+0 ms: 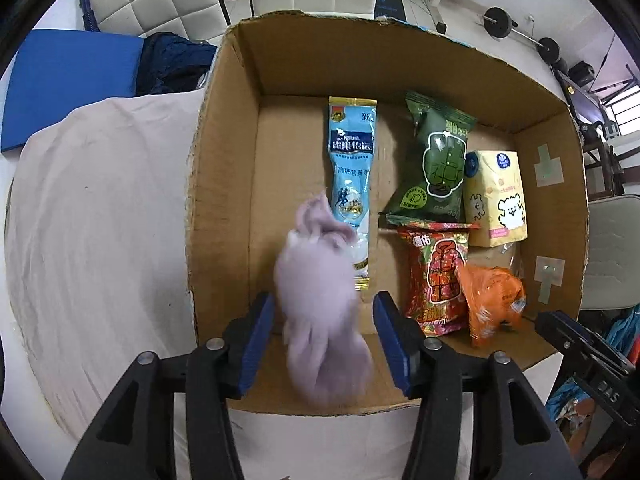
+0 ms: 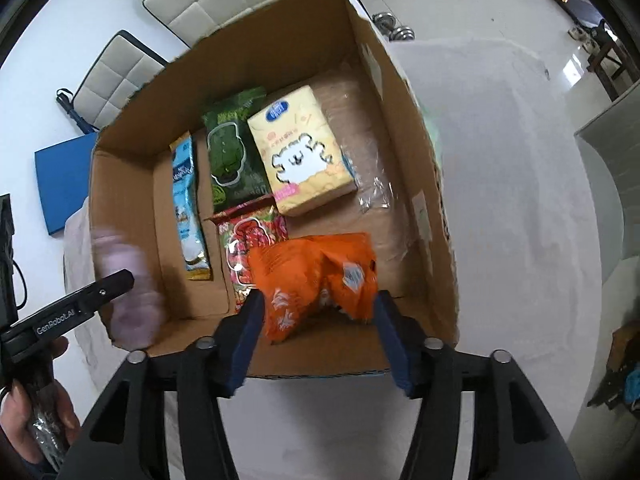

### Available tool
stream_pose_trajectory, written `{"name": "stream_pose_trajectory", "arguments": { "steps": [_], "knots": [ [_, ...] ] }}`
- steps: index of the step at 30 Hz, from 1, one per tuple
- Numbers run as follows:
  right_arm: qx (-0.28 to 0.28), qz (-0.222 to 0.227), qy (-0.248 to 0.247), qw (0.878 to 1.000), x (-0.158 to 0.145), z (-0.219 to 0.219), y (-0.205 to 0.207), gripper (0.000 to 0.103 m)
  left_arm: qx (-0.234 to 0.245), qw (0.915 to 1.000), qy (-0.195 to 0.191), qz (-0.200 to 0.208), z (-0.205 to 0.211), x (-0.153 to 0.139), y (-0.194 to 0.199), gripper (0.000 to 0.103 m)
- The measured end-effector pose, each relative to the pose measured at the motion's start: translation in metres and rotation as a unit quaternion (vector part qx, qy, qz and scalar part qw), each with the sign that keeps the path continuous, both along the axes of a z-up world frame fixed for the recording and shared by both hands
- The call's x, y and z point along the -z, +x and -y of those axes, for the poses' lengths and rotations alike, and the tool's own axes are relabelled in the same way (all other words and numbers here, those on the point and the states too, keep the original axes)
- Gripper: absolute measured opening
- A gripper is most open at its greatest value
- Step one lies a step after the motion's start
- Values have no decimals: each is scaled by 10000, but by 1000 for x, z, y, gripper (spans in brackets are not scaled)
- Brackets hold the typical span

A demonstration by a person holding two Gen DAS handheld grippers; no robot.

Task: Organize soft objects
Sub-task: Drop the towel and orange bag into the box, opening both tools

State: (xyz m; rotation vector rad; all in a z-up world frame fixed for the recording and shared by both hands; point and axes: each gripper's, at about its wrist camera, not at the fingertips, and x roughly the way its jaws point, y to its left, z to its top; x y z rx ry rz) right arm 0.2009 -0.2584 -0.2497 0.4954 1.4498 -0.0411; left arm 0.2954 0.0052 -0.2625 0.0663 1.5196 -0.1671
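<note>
- Purple plush toy [image 1: 322, 308], in the left wrist view, hangs blurred between the blue pads of the left tool [image 1: 324, 344], above the near wall of the cardboard box [image 1: 224, 184], near its left side. The pads stand spread, with a gap on each side of the toy, so it looks let go rather than pinched; whether anything touches it I cannot tell.
- By its look it is light, soft and squashy, not fragile; I would take it across the thick middle of the body.
- Its long axis runs from near to far, the narrower bunched end pointing to the box's far wall and lying over the blue sachet [image 1: 352, 172].
- Right wrist view: the right tool [image 2: 316, 332] is spread too, with the orange packet [image 2: 316, 276] between its pads over the box's near right part; contact is unclear.
- That packet looks crinkly, thin and slippery, likely light; a hold on the crumpled middle seems safest. Its long axis lies roughly left to right.
- At this view's left edge the plush toy [image 2: 128, 292] shows as a pale blur by the box's near left corner.
</note>
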Motion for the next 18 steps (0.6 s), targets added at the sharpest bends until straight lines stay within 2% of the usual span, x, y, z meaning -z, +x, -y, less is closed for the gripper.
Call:
{"name": "stream_pose_trajectory", "arguments": {
  "steps": [2,4,7,10,13,15,17,18],
  "knots": [
    [-50,8,-83,10000,-4,-2,2,61,-32,10000,-34,31,0,-3,1,51],
    [-138,51,-195,9997,-8,-6,5,61,-77,9999,-53,77,-1,-6,2,58],
    [-236,59,-459,9986,-10,-11,9,62,-83,9998,-51,180,1,-12,1,62],
    [-289,17,-674,9973,-11,-15,11,70,-50,9996,18,285,4,-15,-1,64],
    [-343,-32,-822,9960,-11,-20,14,83,-20,9992,62,405,6,-20,-3,73],
    [-400,-32,-982,9944,-12,-24,15,90,-3,9986,141,507,8,-24,-4,74],
    [-469,-48,-1162,9921,-14,-26,15,97,41,9983,210,548,10,-25,-4,86],
    [-501,-62,-1225,9912,-14,-28,16,98,61,9980,240,578,11,-26,-5,96]
  ]
}}
